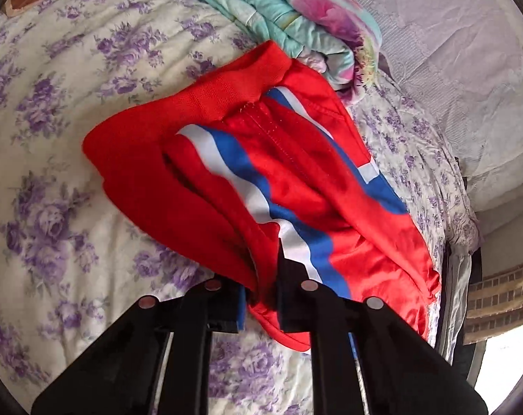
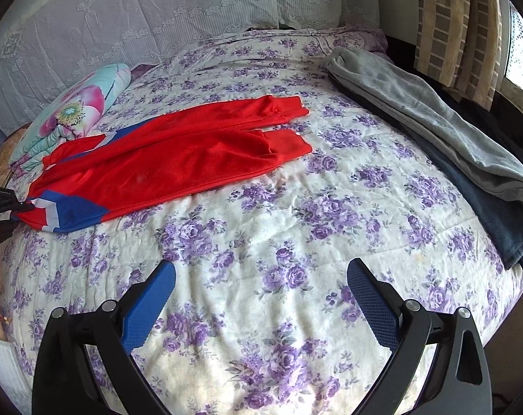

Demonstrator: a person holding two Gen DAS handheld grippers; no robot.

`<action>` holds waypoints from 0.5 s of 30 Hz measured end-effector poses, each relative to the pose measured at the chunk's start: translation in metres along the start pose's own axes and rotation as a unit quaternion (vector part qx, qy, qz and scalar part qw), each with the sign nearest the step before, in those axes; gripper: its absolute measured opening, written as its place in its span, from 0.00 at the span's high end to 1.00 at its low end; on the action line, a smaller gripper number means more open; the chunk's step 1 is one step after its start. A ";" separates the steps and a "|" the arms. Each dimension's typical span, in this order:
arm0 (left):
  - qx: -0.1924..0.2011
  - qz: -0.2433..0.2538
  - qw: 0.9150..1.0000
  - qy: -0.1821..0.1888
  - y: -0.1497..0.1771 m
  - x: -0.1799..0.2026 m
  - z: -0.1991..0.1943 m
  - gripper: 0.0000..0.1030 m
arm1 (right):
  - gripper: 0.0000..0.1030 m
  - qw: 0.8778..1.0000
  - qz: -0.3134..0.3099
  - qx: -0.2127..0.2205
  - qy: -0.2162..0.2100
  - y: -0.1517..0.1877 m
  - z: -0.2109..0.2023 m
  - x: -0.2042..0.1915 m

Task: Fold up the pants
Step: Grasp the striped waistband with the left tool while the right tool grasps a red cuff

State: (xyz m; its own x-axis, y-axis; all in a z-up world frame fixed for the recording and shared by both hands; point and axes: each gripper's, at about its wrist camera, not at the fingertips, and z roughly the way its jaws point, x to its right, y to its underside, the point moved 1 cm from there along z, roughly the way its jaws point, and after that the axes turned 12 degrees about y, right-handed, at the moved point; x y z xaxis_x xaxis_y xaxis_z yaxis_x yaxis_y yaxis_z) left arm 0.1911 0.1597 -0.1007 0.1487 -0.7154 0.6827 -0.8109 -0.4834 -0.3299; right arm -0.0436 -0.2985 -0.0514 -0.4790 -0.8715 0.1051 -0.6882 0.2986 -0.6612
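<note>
Left gripper [image 1: 261, 297]: clamped on waist end of red pants [image 1: 261, 173]. Pants: lengthwise across floral bedspread [image 2: 261, 235], legs side by side. Right gripper [image 2: 261, 297]: jaws apart, empty, well short of leg cuffs [image 2: 289, 128]. Advice: pinch both cuffs together, keep waist taut.
</note>
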 end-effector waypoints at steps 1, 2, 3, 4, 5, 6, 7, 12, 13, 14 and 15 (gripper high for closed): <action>0.008 0.009 1.000 0.000 0.005 0.002 -0.006 0.89 | 0.03 1.000 0.001 -0.003 0.000 -0.006 0.005 0.003; 0.015 0.021 1.000 -0.005 0.008 0.003 -0.009 0.89 | 0.03 1.000 0.002 -0.006 -0.004 -0.014 0.012 0.005; 0.018 0.033 0.999 -0.018 0.011 0.003 -0.007 0.89 | 0.03 1.000 0.000 -0.010 -0.014 -0.023 0.022 0.005; 0.015 0.045 0.998 -0.033 0.014 0.002 -0.002 0.89 | 0.03 0.999 -0.002 -0.018 -0.028 -0.031 0.034 0.003; 0.015 0.051 0.998 -0.045 0.016 0.000 0.003 0.89 | 0.03 0.998 -0.004 -0.035 -0.042 -0.039 0.049 0.001; 0.015 0.056 0.997 -0.053 0.018 -0.002 0.009 0.88 | 0.03 0.997 0.000 -0.057 -0.052 -0.045 0.065 -0.002; 0.017 0.063 0.996 -0.059 0.021 -0.004 0.012 0.87 | 0.03 0.996 0.008 -0.073 -0.059 -0.050 0.080 -0.004; 0.017 0.079 0.995 -0.055 0.020 -0.005 0.012 0.87 | 0.03 0.985 0.072 -0.115 -0.102 -0.072 0.146 -0.004; 0.013 0.073 0.996 -0.049 0.020 -0.008 0.013 0.87 | 0.04 0.981 0.092 -0.122 -0.123 -0.077 0.159 -0.004; 0.011 0.068 0.997 -0.042 0.019 -0.010 0.012 0.87 | 0.07 0.976 0.110 -0.130 -0.134 -0.081 0.170 -0.004; 0.009 0.066 0.997 -0.037 0.018 -0.011 0.012 0.87 | 0.07 0.975 0.121 -0.133 -0.134 -0.086 0.178 -0.007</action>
State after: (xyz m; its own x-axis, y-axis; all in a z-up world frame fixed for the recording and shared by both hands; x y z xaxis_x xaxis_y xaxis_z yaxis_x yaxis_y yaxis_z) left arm 0.1815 0.1532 -0.1220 0.0830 -0.8089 0.5820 -0.8155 -0.3908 -0.4269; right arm 0.1159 -0.3877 -0.1279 -0.5099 -0.8228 -0.2510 -0.7064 0.5670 -0.4236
